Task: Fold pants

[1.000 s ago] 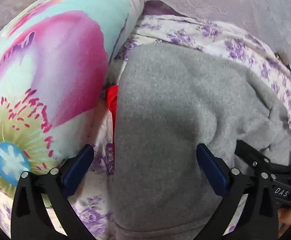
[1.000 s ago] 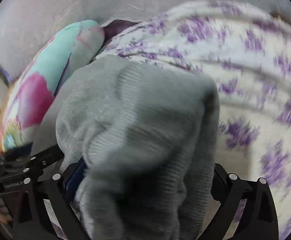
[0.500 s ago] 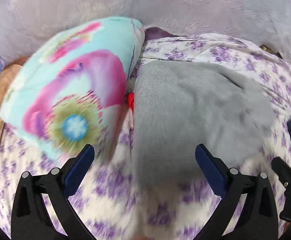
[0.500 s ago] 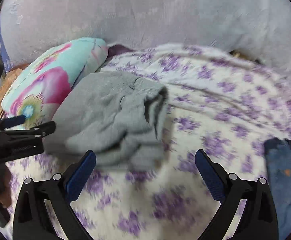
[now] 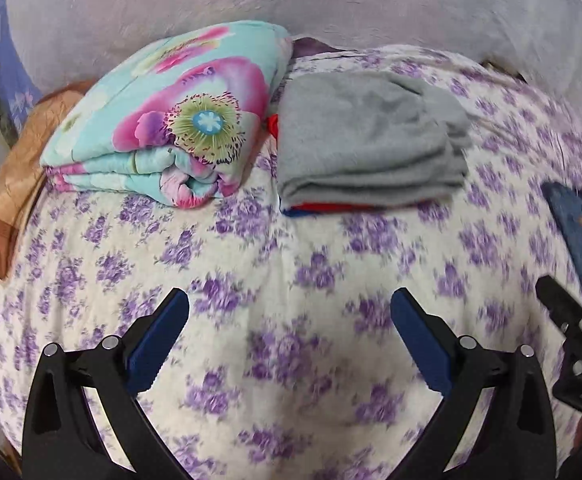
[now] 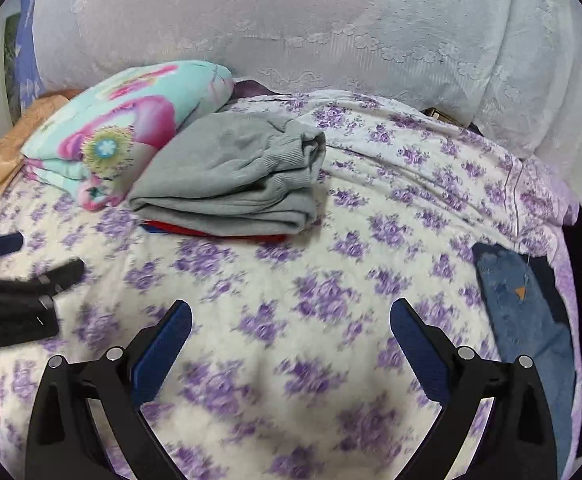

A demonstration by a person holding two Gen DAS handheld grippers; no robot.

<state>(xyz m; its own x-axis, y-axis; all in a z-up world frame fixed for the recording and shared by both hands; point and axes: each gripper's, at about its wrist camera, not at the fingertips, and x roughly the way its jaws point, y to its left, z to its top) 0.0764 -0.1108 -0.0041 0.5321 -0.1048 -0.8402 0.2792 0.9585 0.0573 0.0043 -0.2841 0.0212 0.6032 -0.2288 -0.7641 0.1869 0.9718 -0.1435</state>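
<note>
Both my left gripper (image 5: 289, 320) and right gripper (image 6: 291, 328) hang released, empty. The folded grey fleece pants (image 6: 227, 178) beside the floral quilt (image 6: 123, 128) could slump; their cuff edge sits loose.

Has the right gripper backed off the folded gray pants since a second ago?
Yes. The right gripper has pulled back toward the near edge of the bed: the gray pants, beside the floral quilt, filled its view before and now lie well ahead of its open jaws.

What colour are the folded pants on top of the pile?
Grey. The folded pants show best in the right wrist view, lying on something red.
</note>
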